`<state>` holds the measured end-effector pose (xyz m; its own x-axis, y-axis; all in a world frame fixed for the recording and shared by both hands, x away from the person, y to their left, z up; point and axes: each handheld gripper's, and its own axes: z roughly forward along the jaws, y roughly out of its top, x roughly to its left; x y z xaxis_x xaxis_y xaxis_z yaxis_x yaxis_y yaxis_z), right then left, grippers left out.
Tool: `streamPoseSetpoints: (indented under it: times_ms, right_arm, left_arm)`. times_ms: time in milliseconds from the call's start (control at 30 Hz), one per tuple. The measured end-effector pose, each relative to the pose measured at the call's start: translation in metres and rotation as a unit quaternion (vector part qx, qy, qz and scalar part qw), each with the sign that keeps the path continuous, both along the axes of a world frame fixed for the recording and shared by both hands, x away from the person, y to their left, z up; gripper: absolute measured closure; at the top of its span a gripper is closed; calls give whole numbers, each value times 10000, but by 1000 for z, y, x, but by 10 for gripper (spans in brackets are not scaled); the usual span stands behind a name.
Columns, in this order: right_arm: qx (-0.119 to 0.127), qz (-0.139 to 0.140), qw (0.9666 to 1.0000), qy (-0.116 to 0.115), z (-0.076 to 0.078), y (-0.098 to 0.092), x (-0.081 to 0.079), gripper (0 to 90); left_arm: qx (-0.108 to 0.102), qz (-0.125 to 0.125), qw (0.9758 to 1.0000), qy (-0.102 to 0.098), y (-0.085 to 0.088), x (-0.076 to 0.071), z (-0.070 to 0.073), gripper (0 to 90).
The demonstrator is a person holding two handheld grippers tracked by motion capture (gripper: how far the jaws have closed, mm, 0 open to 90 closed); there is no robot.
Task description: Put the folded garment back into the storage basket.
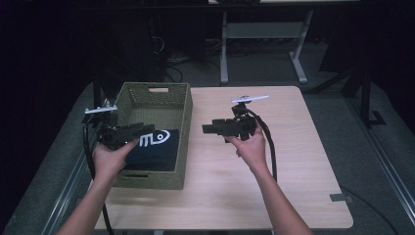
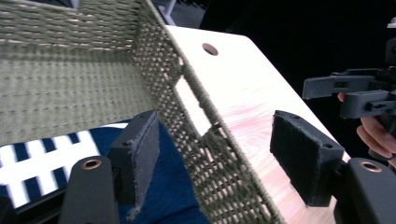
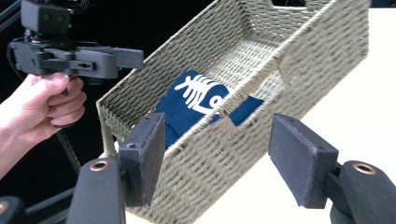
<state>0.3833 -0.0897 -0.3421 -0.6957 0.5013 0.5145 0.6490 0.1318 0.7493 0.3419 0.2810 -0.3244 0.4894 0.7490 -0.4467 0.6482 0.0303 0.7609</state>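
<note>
Both forearms reach in from the near edge. The left hand (image 1: pixel 108 159) holds the left gripper (image 1: pixel 139 129) level, its fingers (image 2: pixel 140 154) spread apart with nothing pressed between them. The right hand (image 1: pixel 252 147) holds the right gripper (image 1: pixel 208 129) level, pointing toward the left one, its fingers (image 3: pixel 301 158) likewise parted.

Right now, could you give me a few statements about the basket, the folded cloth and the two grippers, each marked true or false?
1. The folded navy cloth lies inside the woven basket. True.
2. The right gripper holds the cloth between its jaws. False: its jaws stand open with nothing between the pads, over the bare table beside the basket.
3. The left gripper hovers over the basket with its jaws open. True.
4. The basket stands at the right edge of the table. False: it stands at the left side.
5. The cloth bears a white print. True.
</note>
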Motion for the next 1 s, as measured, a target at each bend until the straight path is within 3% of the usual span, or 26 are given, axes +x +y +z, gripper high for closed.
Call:
streamPoseSetpoints:
  times_ms: [300,1000]
  right_arm:
    - [-70,-176,9998,73,-6,-31,-3,354]
    - [-158,-613,9979,156,-15,-94,-17,332]
  left_arm:
    - [-5,-199,9998,-1,-25,0,0,275]
    - [-86,-528,9985,-135,-64,-5,0,248]
